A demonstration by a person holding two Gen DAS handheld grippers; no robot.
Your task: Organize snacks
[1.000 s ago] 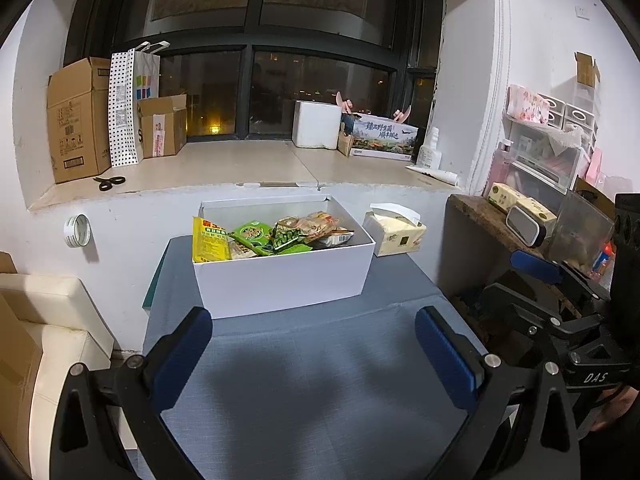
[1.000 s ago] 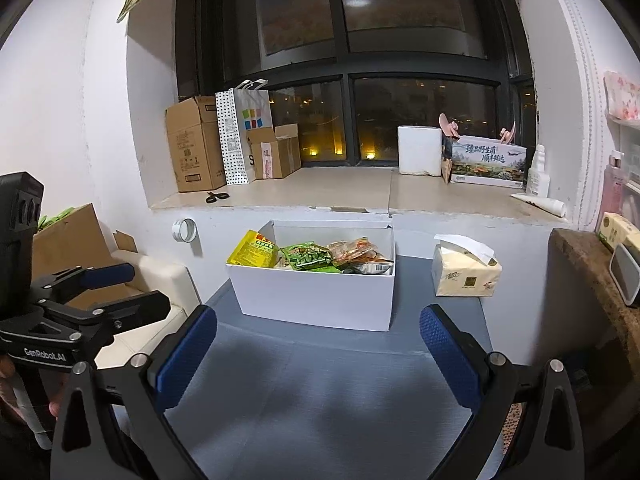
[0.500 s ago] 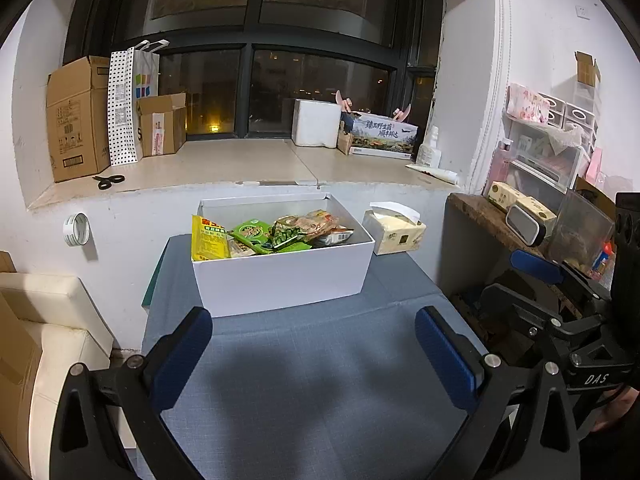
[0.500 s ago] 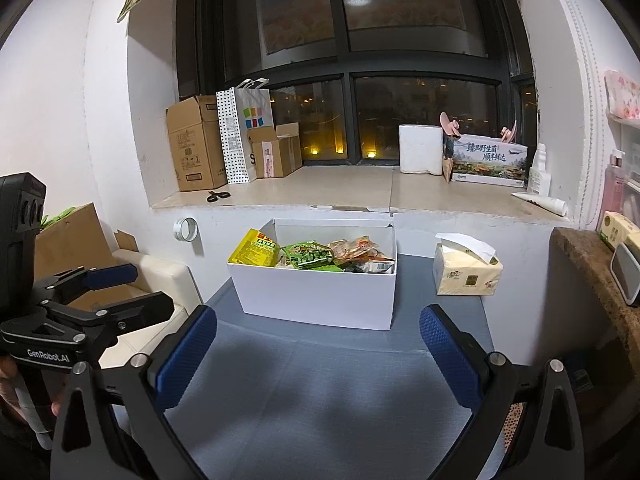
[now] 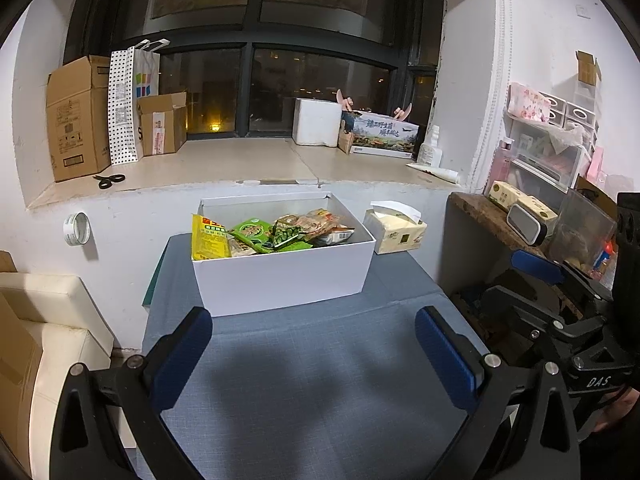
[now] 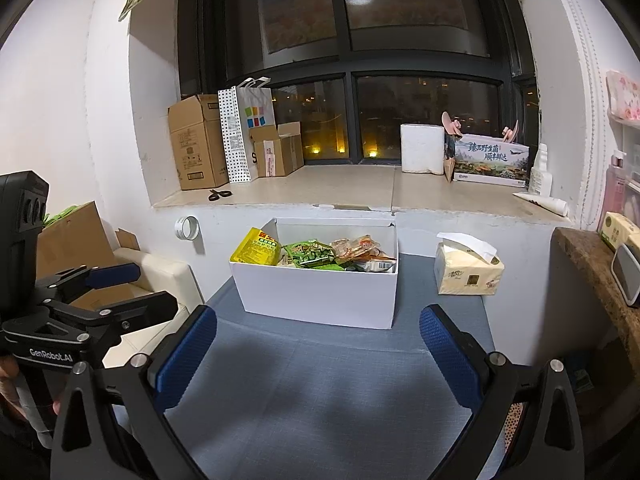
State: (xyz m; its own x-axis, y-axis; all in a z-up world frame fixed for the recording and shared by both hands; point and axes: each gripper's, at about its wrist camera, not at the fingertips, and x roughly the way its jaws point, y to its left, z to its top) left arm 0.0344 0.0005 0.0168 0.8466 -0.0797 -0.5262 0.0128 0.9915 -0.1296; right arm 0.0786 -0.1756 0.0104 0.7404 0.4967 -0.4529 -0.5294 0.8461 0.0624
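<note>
Both my grippers, left point(image 5: 310, 344) and right point(image 6: 316, 340), gape empty near the table's point(image 5: 320, 400) front edge, the snack box point(image 5: 280, 276) lying straight ahead, long axis crosswise, roughly equally near.

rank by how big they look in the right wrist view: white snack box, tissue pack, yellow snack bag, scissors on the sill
1. white snack box
2. tissue pack
3. yellow snack bag
4. scissors, though they lie farther back, which shrinks them.
</note>
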